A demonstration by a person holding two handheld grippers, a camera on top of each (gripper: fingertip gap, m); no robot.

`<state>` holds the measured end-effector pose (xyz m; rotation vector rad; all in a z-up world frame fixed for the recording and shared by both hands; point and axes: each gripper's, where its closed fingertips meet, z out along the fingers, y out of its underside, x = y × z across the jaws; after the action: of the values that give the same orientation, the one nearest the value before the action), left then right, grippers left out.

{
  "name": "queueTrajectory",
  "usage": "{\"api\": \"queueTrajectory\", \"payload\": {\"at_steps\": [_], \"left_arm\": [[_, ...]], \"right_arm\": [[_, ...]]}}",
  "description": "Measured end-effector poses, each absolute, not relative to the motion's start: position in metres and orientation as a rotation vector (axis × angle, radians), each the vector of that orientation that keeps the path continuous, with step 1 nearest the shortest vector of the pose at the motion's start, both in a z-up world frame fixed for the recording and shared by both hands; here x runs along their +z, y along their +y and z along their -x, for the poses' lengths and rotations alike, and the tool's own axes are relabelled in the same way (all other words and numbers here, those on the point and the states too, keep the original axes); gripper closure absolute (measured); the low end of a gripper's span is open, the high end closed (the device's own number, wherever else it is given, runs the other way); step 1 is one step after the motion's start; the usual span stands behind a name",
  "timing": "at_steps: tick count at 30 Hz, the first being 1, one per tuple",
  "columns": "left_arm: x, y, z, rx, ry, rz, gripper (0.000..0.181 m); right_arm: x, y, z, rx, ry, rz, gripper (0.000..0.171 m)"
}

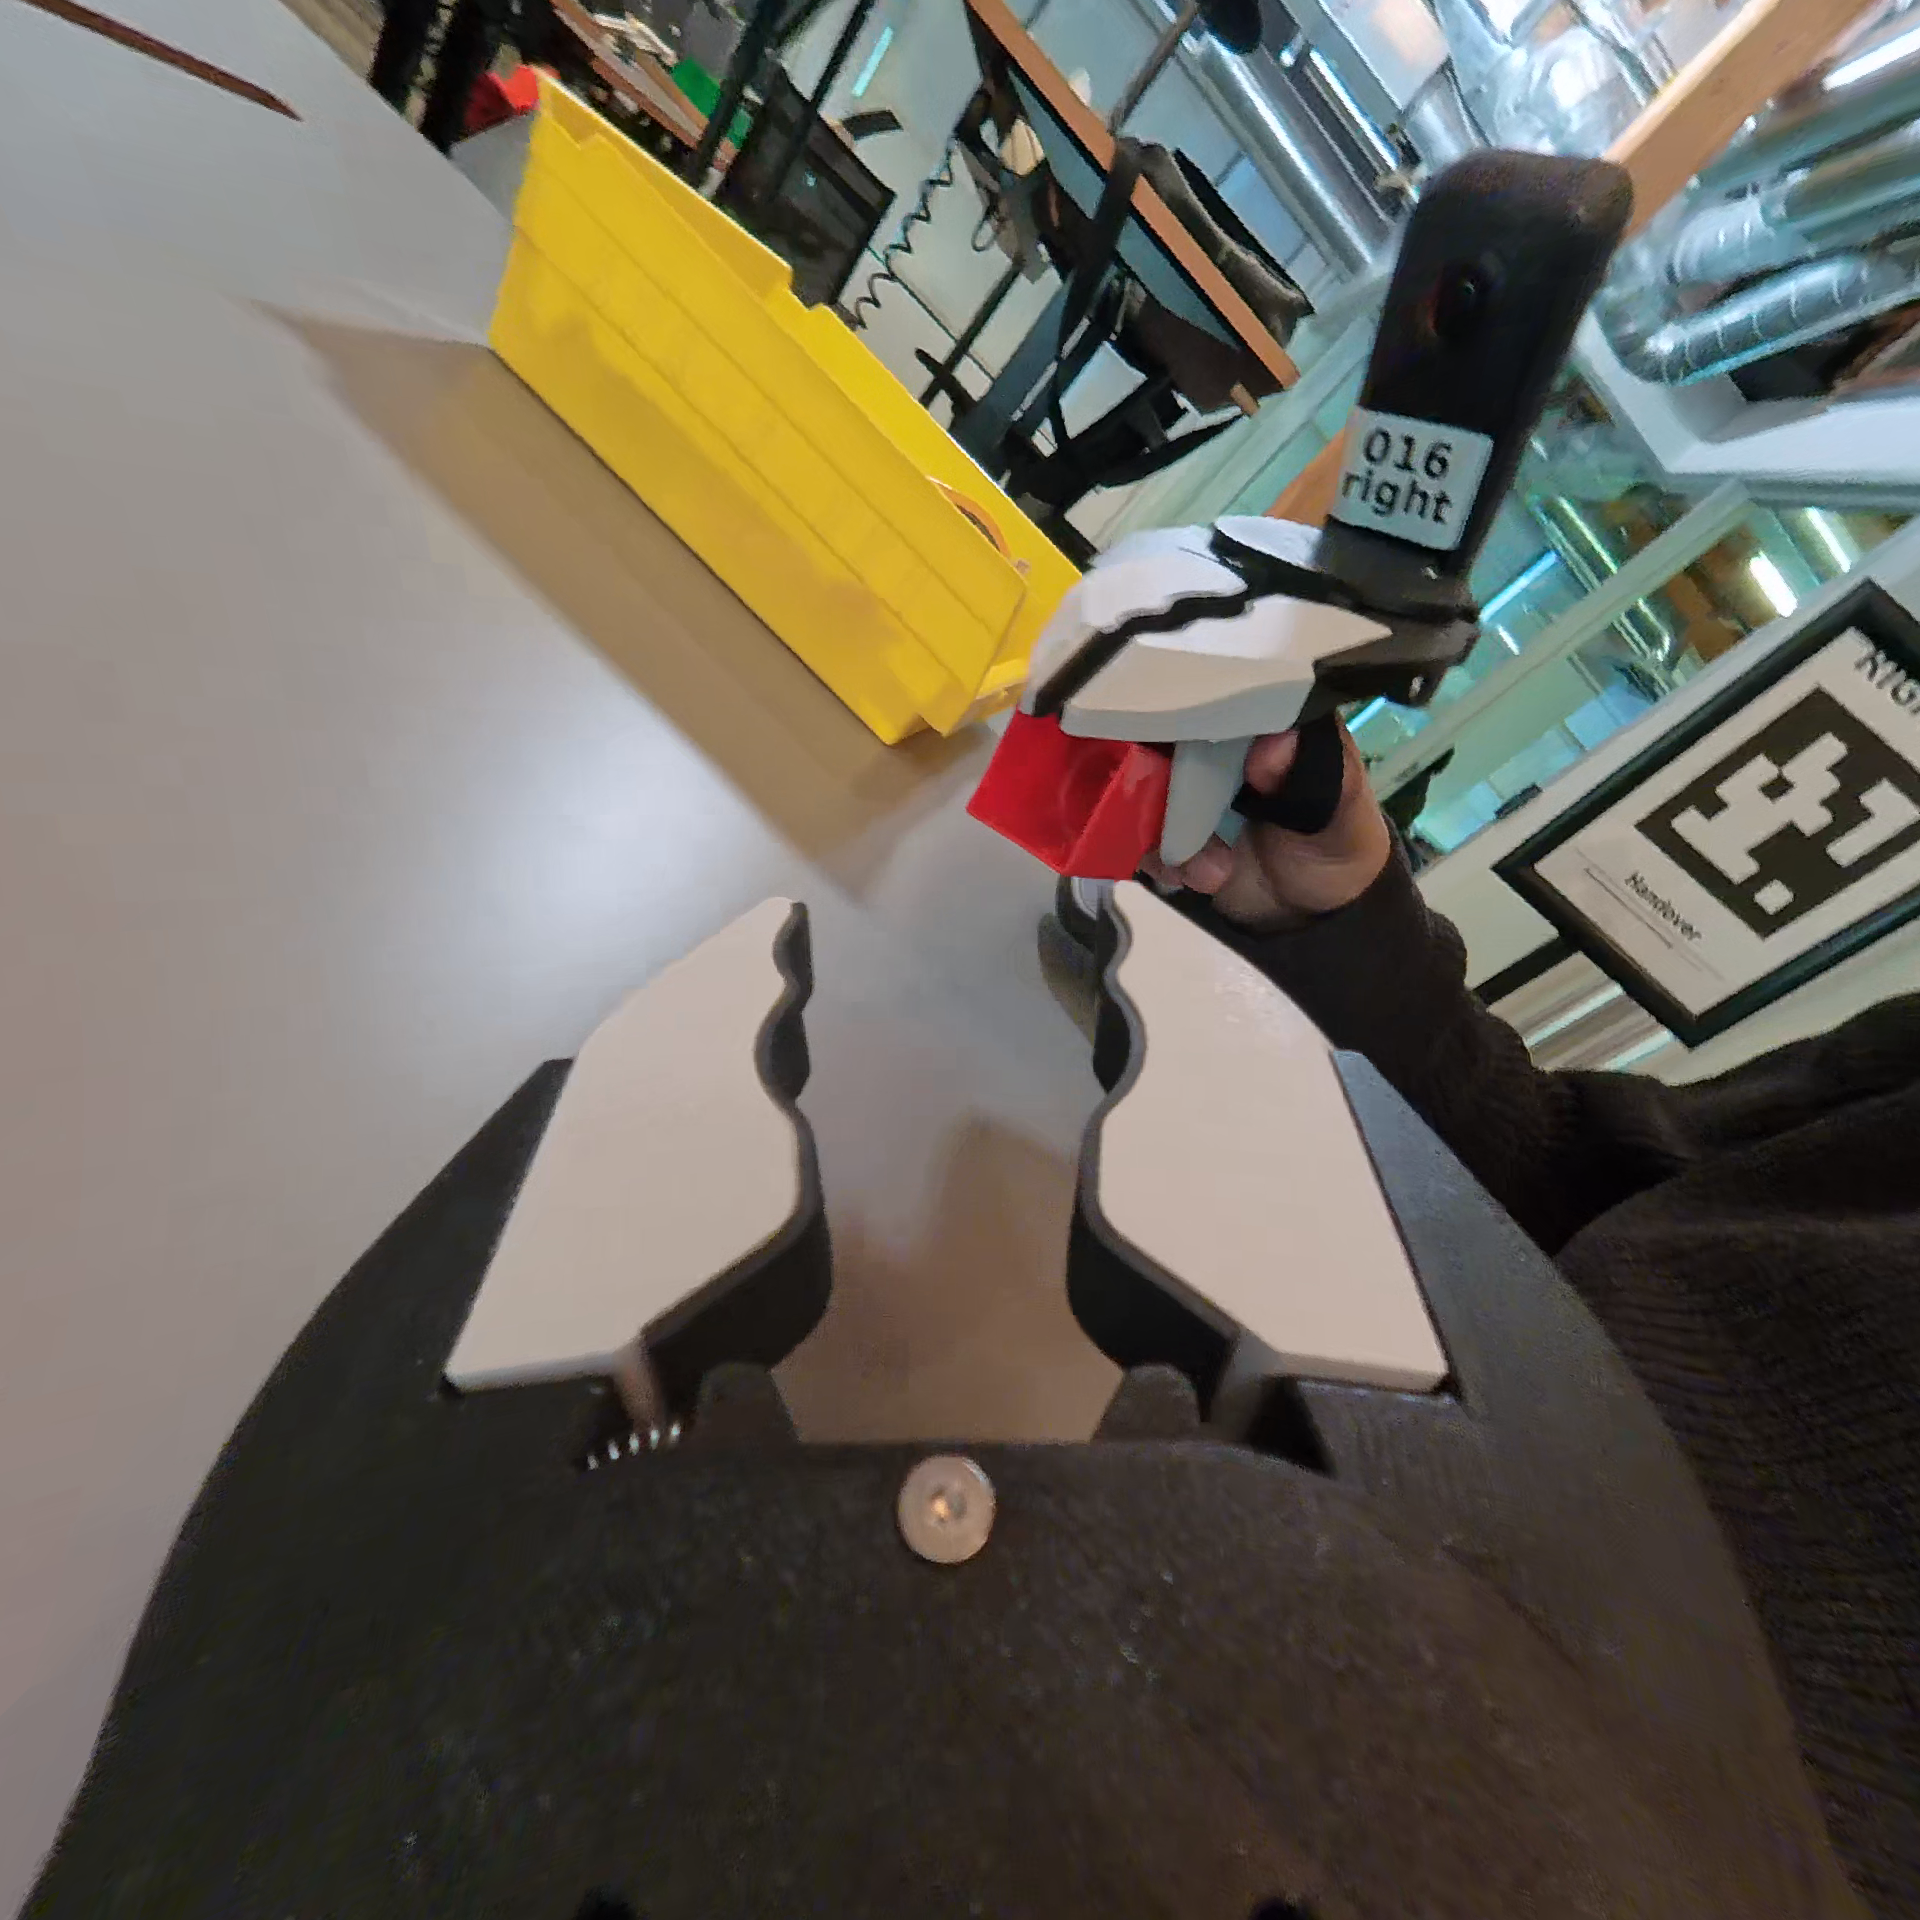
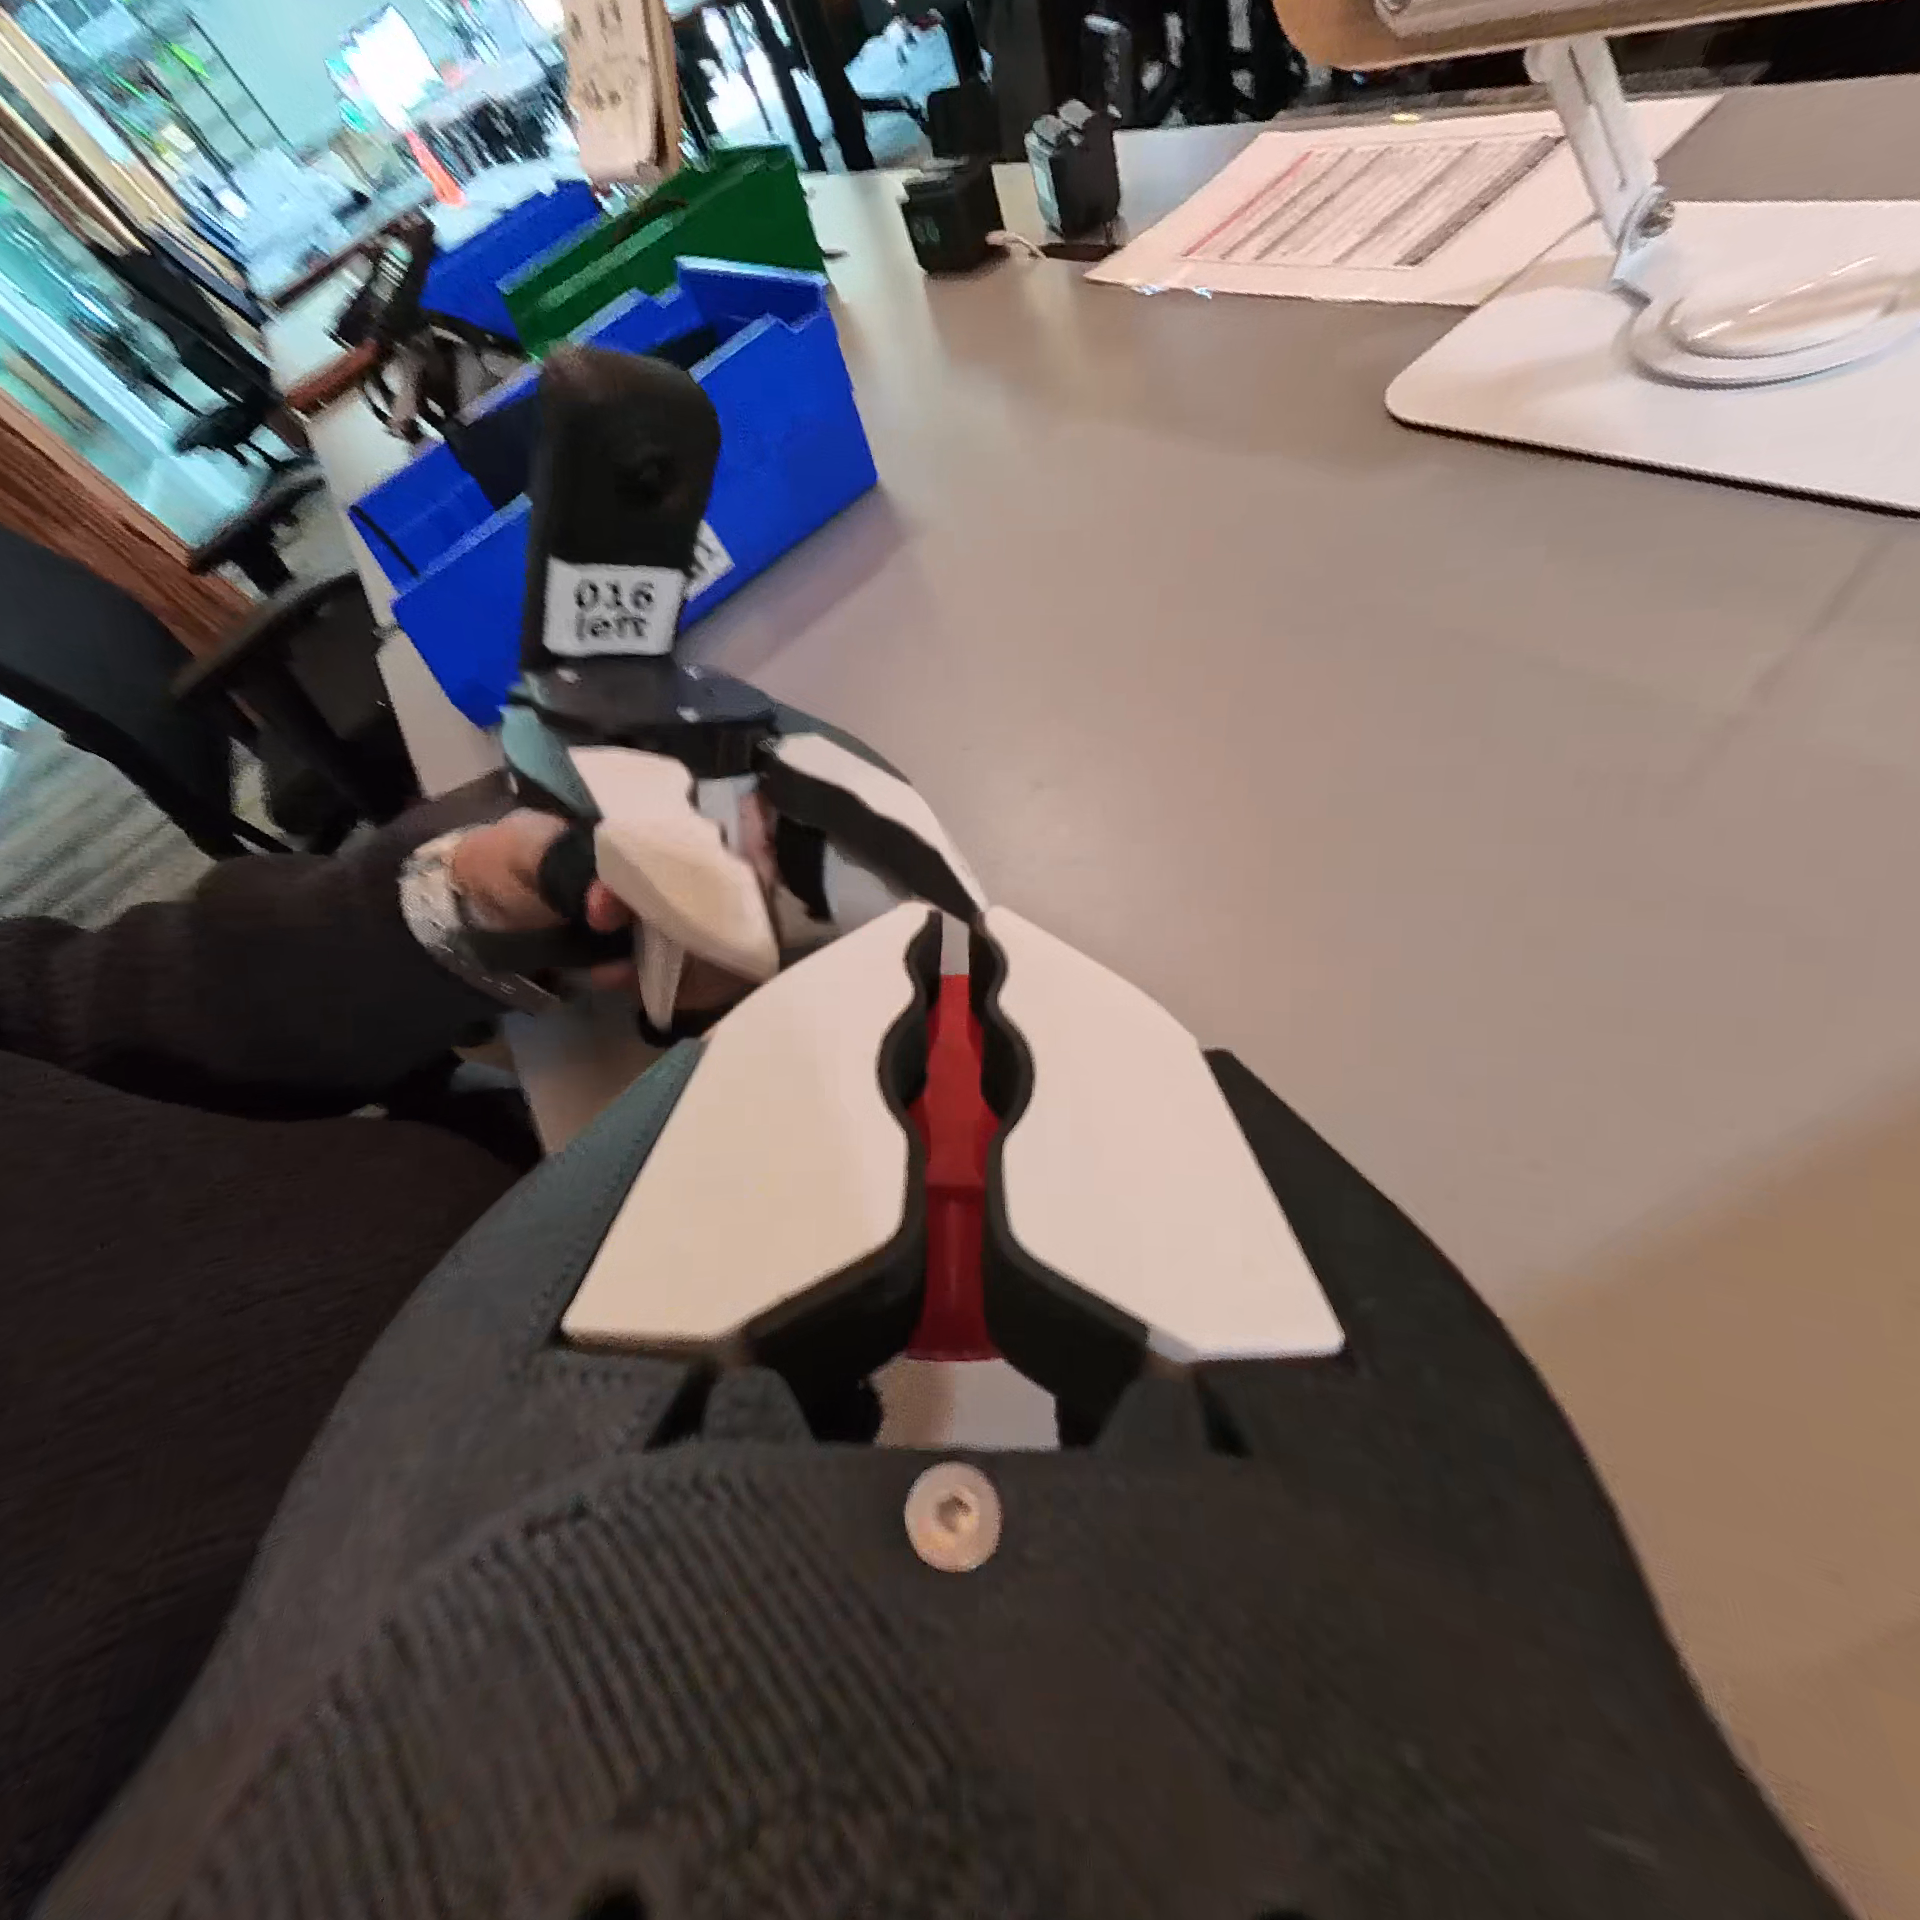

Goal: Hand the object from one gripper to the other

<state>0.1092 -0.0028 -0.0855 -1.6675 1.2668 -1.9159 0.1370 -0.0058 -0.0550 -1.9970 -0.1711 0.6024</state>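
While the right gripper [image 2: 958, 925] has its two white fingers drawn close together, a red block [image 2: 951, 1122] sits clamped in the narrow gap between them, showing as a thin red strip running along the wavy black inner edges. The left wrist view shows the same red block [image 1: 1070, 805] hanging beneath the right gripper [image 1: 1049, 675], held clear above the table [image 1: 260, 727]. The left gripper [image 1: 951, 925] has its jaws spread wide, with only bare tabletop visible between the fingers, and it points toward the block from close by without touching it. In the right wrist view the left gripper [image 2: 873, 914] sits just ahead of the right one's fingertips, its fingers parted.

A hand [image 1: 1283, 842] in a dark sleeve grips the handle of the right gripper, and another hand [image 2: 520, 894] holds the left gripper's handle. Each gripper carries a black camera post with a small white label.

On the table beyond the right gripper lies a yellow bin [image 1: 748, 436]. A framed marker sign [image 1: 1787, 800] stands off to the right of that view. In the right wrist view, blue bins [image 2: 665, 457] and a green bin [image 2: 707, 229] stand behind the left gripper, and a white monitor stand [image 2: 1662, 343] and a printed sheet [image 2: 1351, 208] lie farther along the table.
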Motion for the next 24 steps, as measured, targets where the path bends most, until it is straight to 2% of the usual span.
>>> {"api": "queueTrajectory", "payload": {"at_steps": [3,6,12,15,19,22,24], "left_arm": [[-0.082,-0.028,-0.113,-1.942,1.352,1.577,0.112],[-0.076,-0.053,-0.117,-2.006,1.374,1.501,0.107],[-0.048,-0.057,-0.116,-2.214,1.119,1.387,0.13],[-0.047,-0.048,-0.115,-2.195,1.068,1.383,0.147],[-0.045,-0.044,-0.113,-2.161,1.064,1.354,0.148],[-0.041,-0.041,-0.111,-2.163,1.052,1.336,0.148],[-0.039,-0.037,-0.11,-2.148,1.062,1.333,0.148]], "right_arm": [[-0.042,-0.005,-0.122,0.782,-0.141,1.894,0.166],[-0.03,-0.005,-0.112,0.961,-0.105,1.786,0.166],[-0.021,-0.006,-0.111,1.062,-0.075,1.688,0.168],[-0.018,-0.006,-0.109,1.082,-0.073,1.654,0.166],[-0.015,-0.005,-0.111,1.071,-0.076,1.61,0.165],[-0.014,-0.004,-0.116,1.051,-0.075,1.593,0.15],[-0.013,-0.005,-0.12,1.036,-0.07,1.582,0.147]]}}
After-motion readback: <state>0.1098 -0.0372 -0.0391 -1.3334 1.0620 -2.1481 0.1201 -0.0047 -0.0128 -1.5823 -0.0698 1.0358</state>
